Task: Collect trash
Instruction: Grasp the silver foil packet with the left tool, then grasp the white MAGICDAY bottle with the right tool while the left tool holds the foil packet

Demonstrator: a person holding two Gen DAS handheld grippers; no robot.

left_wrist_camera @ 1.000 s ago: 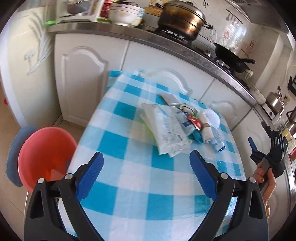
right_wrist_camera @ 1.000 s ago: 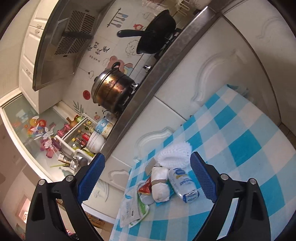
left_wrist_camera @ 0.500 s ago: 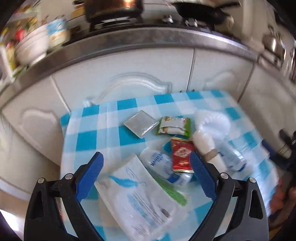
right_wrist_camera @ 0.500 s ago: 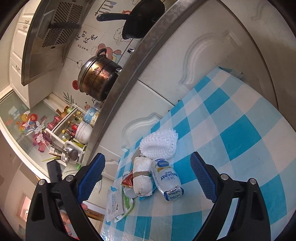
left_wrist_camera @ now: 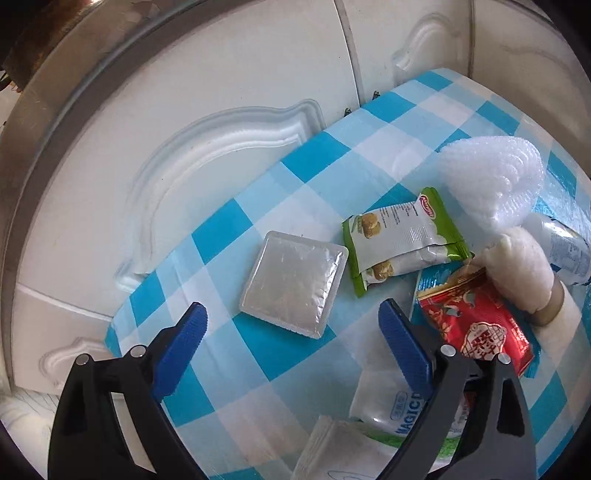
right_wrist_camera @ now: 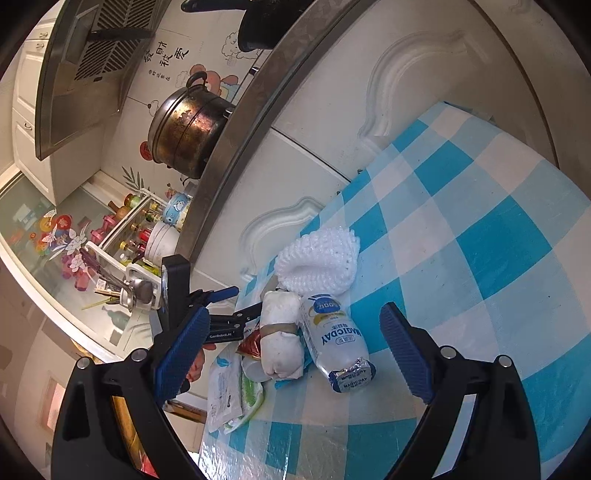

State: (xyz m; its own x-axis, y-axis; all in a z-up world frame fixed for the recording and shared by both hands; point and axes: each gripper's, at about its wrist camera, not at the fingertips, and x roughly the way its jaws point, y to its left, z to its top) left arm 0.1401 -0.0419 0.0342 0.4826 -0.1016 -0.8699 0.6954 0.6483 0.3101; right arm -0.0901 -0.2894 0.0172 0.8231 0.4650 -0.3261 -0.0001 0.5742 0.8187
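Note:
Trash lies on a blue-and-white checked table [left_wrist_camera: 280, 354]. In the left wrist view a clear square plastic lid [left_wrist_camera: 293, 283] sits just ahead of my open left gripper [left_wrist_camera: 291, 332], between its fingers. Beside it lie a green-and-white snack wrapper [left_wrist_camera: 402, 240], a red packet [left_wrist_camera: 476, 325], a white roll [left_wrist_camera: 524, 269] and white foam netting [left_wrist_camera: 491, 177]. My right gripper [right_wrist_camera: 293, 347] is open above the table, with a small plastic bottle [right_wrist_camera: 338, 343], the roll [right_wrist_camera: 280, 339] and the netting [right_wrist_camera: 319, 262] ahead of it. The left gripper [right_wrist_camera: 232, 306] shows beyond the pile there.
White cabinet doors [left_wrist_camera: 207, 122] and a steel counter edge [right_wrist_camera: 258, 96] stand right behind the table. A brass pot [right_wrist_camera: 184, 129] and a black pan [right_wrist_camera: 266, 22] sit on the stove. A flat white pouch [right_wrist_camera: 223, 395] lies at the table's near-left corner. Bare cloth [right_wrist_camera: 498, 240] lies to the right.
My left gripper has swung in close over the pile; the square lid now lies between its open fingers. The right gripper has eased nearer the bottle and roll.

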